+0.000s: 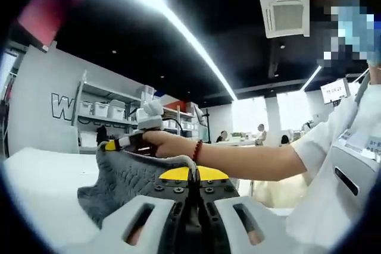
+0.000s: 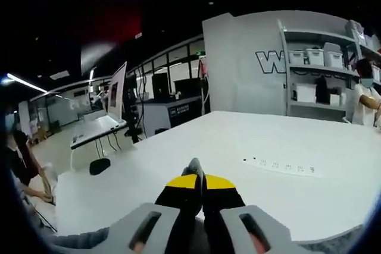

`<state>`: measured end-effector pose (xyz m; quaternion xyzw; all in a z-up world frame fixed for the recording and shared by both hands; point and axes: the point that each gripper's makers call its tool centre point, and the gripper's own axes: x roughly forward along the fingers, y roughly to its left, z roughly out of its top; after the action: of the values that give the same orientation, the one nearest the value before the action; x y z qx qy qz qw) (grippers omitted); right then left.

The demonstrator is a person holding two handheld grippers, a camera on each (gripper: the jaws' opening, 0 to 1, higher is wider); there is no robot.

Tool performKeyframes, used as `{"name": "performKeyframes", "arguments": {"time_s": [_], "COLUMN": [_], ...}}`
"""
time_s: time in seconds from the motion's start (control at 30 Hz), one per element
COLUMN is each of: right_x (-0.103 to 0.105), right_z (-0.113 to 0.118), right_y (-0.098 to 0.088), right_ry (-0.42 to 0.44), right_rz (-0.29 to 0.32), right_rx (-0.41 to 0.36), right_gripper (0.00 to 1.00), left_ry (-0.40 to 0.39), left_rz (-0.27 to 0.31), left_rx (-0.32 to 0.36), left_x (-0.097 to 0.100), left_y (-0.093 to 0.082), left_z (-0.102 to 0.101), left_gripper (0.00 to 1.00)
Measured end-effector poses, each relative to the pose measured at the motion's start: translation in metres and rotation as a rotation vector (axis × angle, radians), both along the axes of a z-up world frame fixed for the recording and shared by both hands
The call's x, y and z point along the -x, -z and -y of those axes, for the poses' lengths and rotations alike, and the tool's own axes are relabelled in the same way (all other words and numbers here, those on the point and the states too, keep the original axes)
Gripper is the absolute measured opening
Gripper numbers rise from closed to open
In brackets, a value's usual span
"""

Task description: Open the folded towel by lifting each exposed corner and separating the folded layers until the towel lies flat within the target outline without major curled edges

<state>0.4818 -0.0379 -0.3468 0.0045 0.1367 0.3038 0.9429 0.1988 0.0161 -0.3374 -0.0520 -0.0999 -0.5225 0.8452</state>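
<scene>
Across the left gripper view, one grey towel (image 1: 128,179) is bunched and lifted off the white table (image 1: 41,182). My left gripper (image 1: 191,173) is clenched on its upper edge, while my right gripper (image 1: 122,143), reaching in from the right in my hand (image 1: 161,142), pinches a far corner. Shelves (image 1: 104,111) hold several white bins. Over in the right gripper view, my right gripper (image 2: 196,168) shows jaws pressed together; the towel (image 2: 80,241) peeks out at the bottom edge, mostly hidden. One white power strip (image 2: 283,166) lies on the table (image 2: 238,141).
</scene>
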Motion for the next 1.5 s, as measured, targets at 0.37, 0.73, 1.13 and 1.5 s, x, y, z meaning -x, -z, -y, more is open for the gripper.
{"name": "performKeyframes", "arguments": {"time_s": [0.37, 0.73, 1.13, 1.5], "right_x": [0.001, 0.000, 0.003, 0.003], "right_z": [-0.021, -0.029, -0.042, -0.052], "right_y": [-0.013, -0.019, -0.031, -0.035], "right_ry": [-0.030, -0.042, -0.062, -0.070], "right_rz": [0.014, 0.026, 0.046, 0.057], "right_rx": [-0.015, -0.009, -0.014, 0.002], "right_gripper": [0.00, 0.00, 0.00, 0.00], "left_ry": [-0.036, -0.057, -0.090, -0.133], "left_rz": [0.031, 0.056, 0.092, 0.104], "left_rx": [0.007, 0.009, 0.013, 0.005], "left_x": [0.005, 0.007, 0.008, 0.006], "left_y": [-0.008, -0.015, -0.023, -0.023], "left_z": [-0.018, -0.021, -0.037, -0.053], "left_gripper": [0.00, 0.00, 0.00, 0.00]}}
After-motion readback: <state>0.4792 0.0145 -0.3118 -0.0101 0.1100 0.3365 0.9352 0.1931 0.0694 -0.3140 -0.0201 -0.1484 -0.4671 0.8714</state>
